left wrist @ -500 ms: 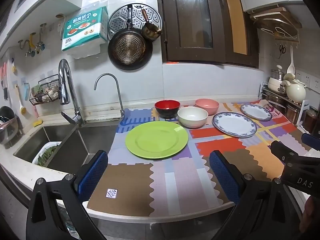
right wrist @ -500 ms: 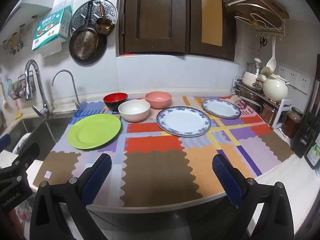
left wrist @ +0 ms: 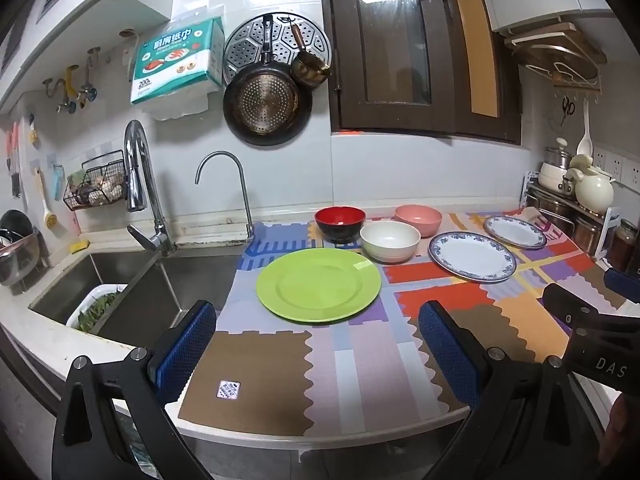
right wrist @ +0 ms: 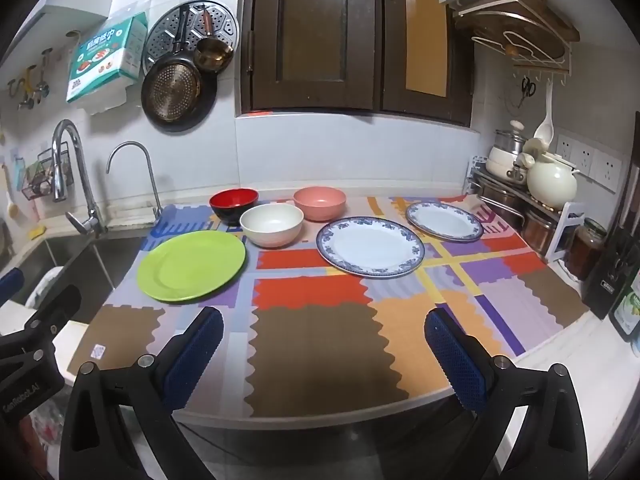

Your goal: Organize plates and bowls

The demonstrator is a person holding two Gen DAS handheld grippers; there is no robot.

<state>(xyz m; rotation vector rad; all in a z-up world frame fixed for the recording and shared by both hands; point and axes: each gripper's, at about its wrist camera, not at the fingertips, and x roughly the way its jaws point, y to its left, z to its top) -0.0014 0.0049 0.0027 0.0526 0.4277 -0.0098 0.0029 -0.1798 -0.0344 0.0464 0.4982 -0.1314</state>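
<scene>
Plates and bowls all sit separate on the patterned mat covering the counter, nothing stacked yet. Green plate lies toward the mat's sink-side edge. Large blue-rimmed plate is mid-mat, smaller blue-rimmed plate toward the back right corner. Three bowls along the back edge: red-and-black bowl, cream bowl just in front of it, pink bowl beside.

Left gripper is spread wide and empty, hovering over the near edge, aimed at the green plate. Right gripper is likewise wide and empty, over the near edge, well short of any dish.

Step looks like the very start: approach, no pick made. Next move probably calls for reaching forward to a rim — likely a bowl for nesting, or a plate to stack — and closing on its edge. Flat plate rims may be hard to get a finger under.
</scene>
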